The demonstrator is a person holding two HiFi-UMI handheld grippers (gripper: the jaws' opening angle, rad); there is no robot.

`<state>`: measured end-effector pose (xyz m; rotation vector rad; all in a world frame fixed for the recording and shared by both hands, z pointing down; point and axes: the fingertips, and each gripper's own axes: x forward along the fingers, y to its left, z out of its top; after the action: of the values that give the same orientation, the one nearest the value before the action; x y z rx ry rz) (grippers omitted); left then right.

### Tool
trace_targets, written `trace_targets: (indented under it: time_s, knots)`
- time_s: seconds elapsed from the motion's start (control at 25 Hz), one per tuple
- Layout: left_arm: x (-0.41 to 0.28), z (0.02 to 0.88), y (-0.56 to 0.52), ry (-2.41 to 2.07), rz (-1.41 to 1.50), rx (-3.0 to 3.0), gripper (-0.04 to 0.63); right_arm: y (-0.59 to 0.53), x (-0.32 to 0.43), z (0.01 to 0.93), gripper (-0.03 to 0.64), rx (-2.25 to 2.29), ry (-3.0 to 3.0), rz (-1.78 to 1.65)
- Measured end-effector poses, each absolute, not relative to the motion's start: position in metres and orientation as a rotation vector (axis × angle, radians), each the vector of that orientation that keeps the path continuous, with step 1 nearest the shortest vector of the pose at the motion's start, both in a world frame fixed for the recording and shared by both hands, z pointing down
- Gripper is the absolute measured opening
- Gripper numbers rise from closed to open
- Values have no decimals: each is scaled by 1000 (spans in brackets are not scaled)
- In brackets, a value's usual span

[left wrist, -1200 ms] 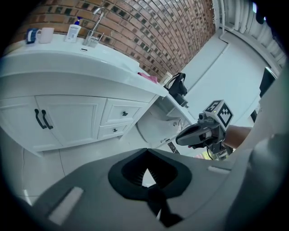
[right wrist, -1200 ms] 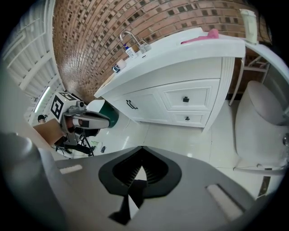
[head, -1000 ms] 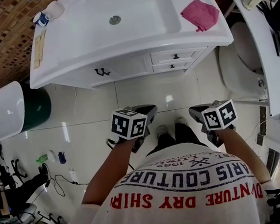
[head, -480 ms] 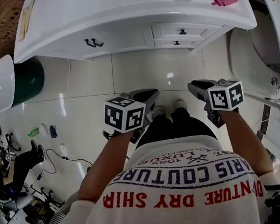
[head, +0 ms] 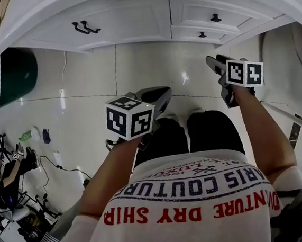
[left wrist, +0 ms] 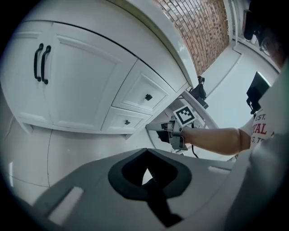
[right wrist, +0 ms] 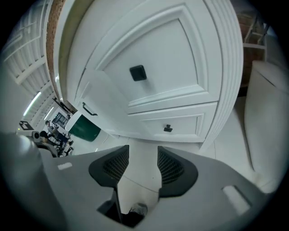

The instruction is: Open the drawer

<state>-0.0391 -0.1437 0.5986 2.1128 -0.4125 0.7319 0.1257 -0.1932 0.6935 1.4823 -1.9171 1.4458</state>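
Note:
The white vanity cabinet (head: 130,18) has two small drawers at its right, one above the other. The upper drawer's black knob (head: 215,17) (right wrist: 137,73) and the lower drawer's knob (head: 201,34) (right wrist: 168,128) both show, and both drawers are closed. My right gripper (head: 215,63) (right wrist: 141,164) points at them from a short way off. Its jaws are opening and hold nothing. My left gripper (head: 162,94) (left wrist: 146,173) hangs lower, over the floor in front of my knees, shut and empty. In the left gripper view the right gripper (left wrist: 166,131) shows just beside the drawers.
Left of the drawers are two cabinet doors with paired black handles (head: 82,27). A green bin with a white lid (head: 6,78) stands at the left. A white toilet (head: 301,50) is at the right. Cables and small clutter (head: 35,137) lie on the tiled floor.
Both grippers have sunk. The right one has reached forward towards the drawers. The cabinet front now fills the top of the head view and the sink top has slid out of it.

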Motion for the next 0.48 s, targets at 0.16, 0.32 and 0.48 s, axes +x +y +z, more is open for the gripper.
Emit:
trace_targets:
  time_s: [0.16,0.32,0.48]
  knots:
    - [-36,653,-157,-431,702,2142,-8,-228,138,740,205,1555,-1924,1396]
    - [-26,699,-171,-429,705,2205,-8,-250,147,779,208,1606,-1926,1349]
    - [-6,722,-188,-413,702,2291,-8,-269,166,805,209,1705,-1884,1314]
